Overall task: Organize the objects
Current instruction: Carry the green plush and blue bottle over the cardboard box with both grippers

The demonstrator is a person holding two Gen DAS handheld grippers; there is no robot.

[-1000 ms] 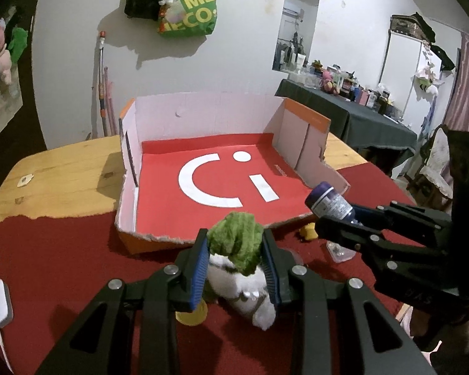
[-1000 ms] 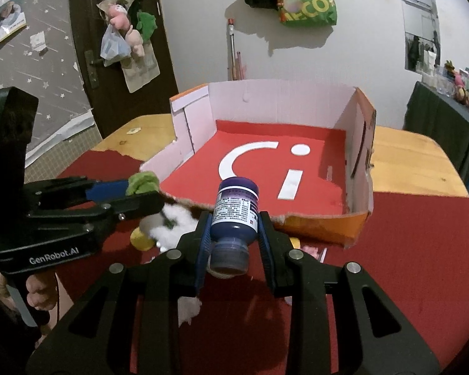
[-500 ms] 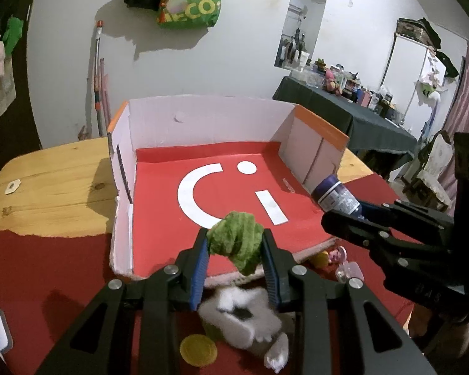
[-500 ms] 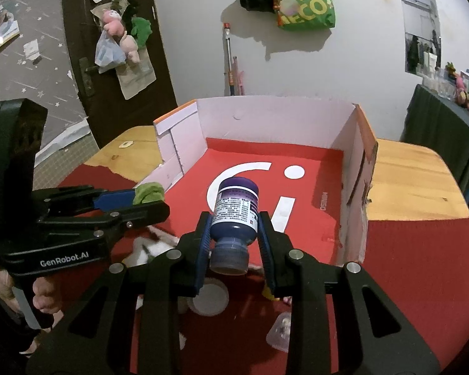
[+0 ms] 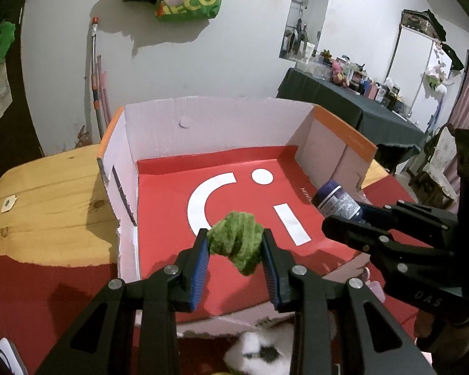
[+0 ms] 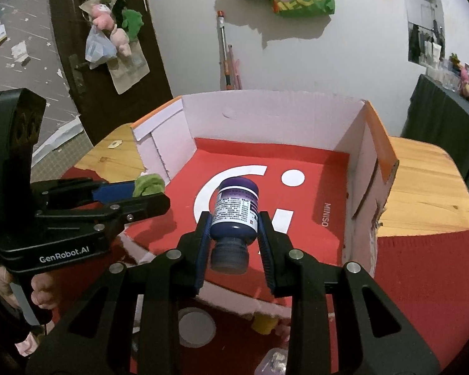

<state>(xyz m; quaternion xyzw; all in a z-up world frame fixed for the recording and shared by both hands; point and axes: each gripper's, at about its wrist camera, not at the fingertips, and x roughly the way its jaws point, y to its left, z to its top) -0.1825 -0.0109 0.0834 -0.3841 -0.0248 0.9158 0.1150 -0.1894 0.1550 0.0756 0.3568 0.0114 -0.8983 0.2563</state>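
An open cardboard box (image 5: 203,125) with a red floor and white walls lies on the table. My left gripper (image 5: 234,237) is shut on the green top of a plush toy (image 5: 239,250), over the box's front left part. The toy's white body (image 5: 259,350) hangs below, near the front wall. My right gripper (image 6: 234,222) is shut on a dark purple bottle (image 6: 236,209) with a white label, held cap towards the camera above the box floor (image 6: 297,193). In the left wrist view the bottle (image 5: 337,201) sits at the right, by the box's right wall.
A red cloth (image 6: 422,281) covers the near part of the wooden table (image 5: 47,206). On the cloth in front of the box lie a white round lid (image 6: 195,326), a yellow piece (image 6: 264,322) and a clear plastic item (image 6: 275,359). A person's hand (image 6: 43,293) holds the left gripper.
Both grippers have moved forward from the red cloth to over the box's front edge, carrying the plush toy and the bottle. The box looks nearer and larger.
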